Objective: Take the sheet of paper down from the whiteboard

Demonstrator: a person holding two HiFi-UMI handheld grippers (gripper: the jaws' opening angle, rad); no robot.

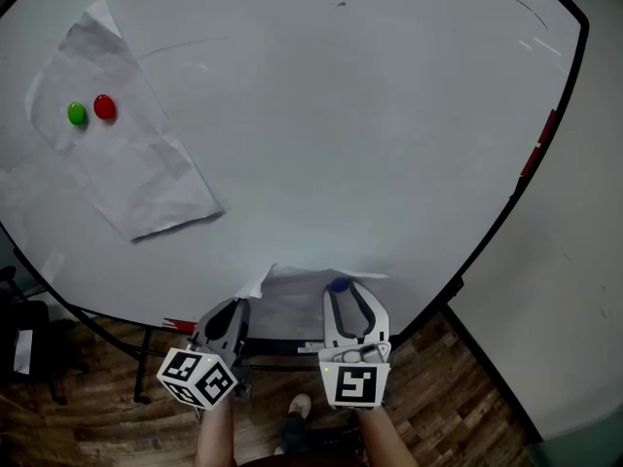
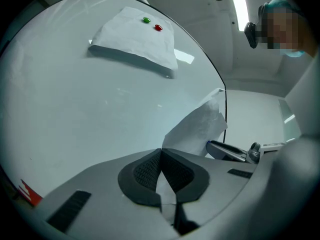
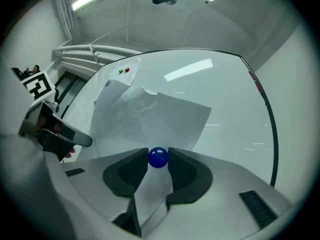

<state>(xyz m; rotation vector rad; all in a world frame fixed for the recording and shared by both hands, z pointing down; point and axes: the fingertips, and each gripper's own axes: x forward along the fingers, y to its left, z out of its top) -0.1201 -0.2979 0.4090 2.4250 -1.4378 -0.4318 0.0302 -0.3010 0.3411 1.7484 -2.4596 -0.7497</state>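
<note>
A crumpled white sheet of paper (image 1: 302,295) hangs at the lower edge of the whiteboard (image 1: 350,134). My left gripper (image 1: 239,305) is shut on the sheet's left edge; in the left gripper view the paper (image 2: 197,129) runs out from between the closed pads (image 2: 145,171). My right gripper (image 1: 341,291) is shut on a round blue magnet (image 1: 338,284) in front of the same sheet (image 3: 150,116). The right gripper view shows the magnet (image 3: 158,157) pinched between the fingertips.
A second creased sheet (image 1: 117,154) stays on the board's upper left under a green magnet (image 1: 76,114) and a red magnet (image 1: 104,107). Red items (image 1: 540,144) sit on the board's right rim. Below are the stand's legs and a wooden floor (image 1: 458,387).
</note>
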